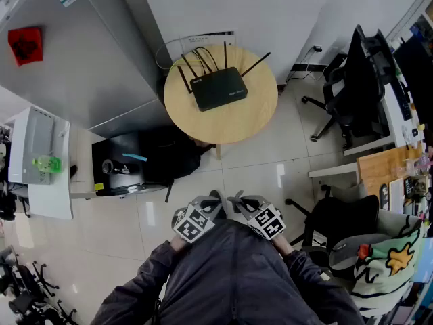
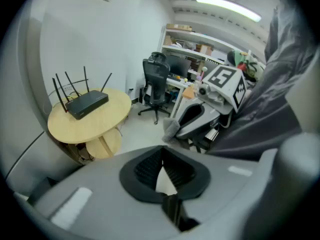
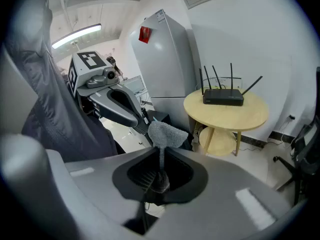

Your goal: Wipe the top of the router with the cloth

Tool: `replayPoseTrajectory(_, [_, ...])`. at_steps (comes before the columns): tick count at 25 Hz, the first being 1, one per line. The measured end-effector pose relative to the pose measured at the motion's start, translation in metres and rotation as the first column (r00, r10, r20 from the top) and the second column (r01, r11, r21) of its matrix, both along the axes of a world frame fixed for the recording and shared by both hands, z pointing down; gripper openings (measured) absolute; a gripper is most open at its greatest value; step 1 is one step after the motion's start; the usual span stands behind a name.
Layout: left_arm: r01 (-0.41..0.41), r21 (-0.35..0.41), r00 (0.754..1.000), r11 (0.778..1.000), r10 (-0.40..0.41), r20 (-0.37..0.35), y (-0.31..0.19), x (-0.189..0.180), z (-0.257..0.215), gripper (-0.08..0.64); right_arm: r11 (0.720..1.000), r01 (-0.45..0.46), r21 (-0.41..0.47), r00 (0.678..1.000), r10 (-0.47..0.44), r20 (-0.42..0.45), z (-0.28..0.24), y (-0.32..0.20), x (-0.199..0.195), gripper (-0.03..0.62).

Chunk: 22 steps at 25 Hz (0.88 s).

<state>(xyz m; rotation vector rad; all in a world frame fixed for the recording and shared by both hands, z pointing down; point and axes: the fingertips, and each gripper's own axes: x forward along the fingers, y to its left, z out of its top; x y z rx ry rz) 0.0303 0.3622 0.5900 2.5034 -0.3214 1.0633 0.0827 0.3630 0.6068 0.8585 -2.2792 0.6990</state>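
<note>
The flat black plastic router [image 1: 218,89], its thin antennas splayed up from the back edge, lies near the middle of the round pale-wood worktop [image 1: 252,117]. It is well apart from both claws, which are held close to the person's body. The small grey fluffy cloth [image 3: 167,133] is pinched in the right claw [image 3: 161,150]. That claw's jaws are closed on the cloth's lower part, so the wad fans out past the tips. The left claw [image 2: 162,148] has its jaws drawn together at the tips with nothing between them.

The step in hand looks like the approach. To do it well, I would bring the right claw in over the router's front edge and lay the fanned wad flat on the lid. Then stroke side to side, stopping short of the antennas. The router seems light, so the left claw could steady a corner against sliding.
</note>
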Motion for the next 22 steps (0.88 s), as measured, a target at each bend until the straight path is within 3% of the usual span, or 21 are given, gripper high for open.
replayPoseTrajectory(9, [0.041, 0.007, 0.998, 0.999, -0.041, -0.038, -0.078, -0.037, 0.002, 0.002, 0.999, 0.021, 0.03, 1.0, -0.021, -0.016, -0.007, -0.078, -0.032, 0.026])
replayPoseTrajectory(15, [0.103, 0.017, 0.992, 0.995, -0.101, -0.076, -0.122, -0.034, 0.001, 0.002, 0.998, 0.052, 0.037, 0.998, -0.051, -0.028, -0.017, -0.128, -0.028, 0.026])
replayPoseTrajectory(22, [0.207, -0.007, 0.976, 0.978, -0.207, -0.063, -0.175, -0.027, 0.011, 0.002, 0.989, 0.143, 0.025, 0.99, -0.143, -0.02, -0.008, -0.195, -0.021, 0.028])
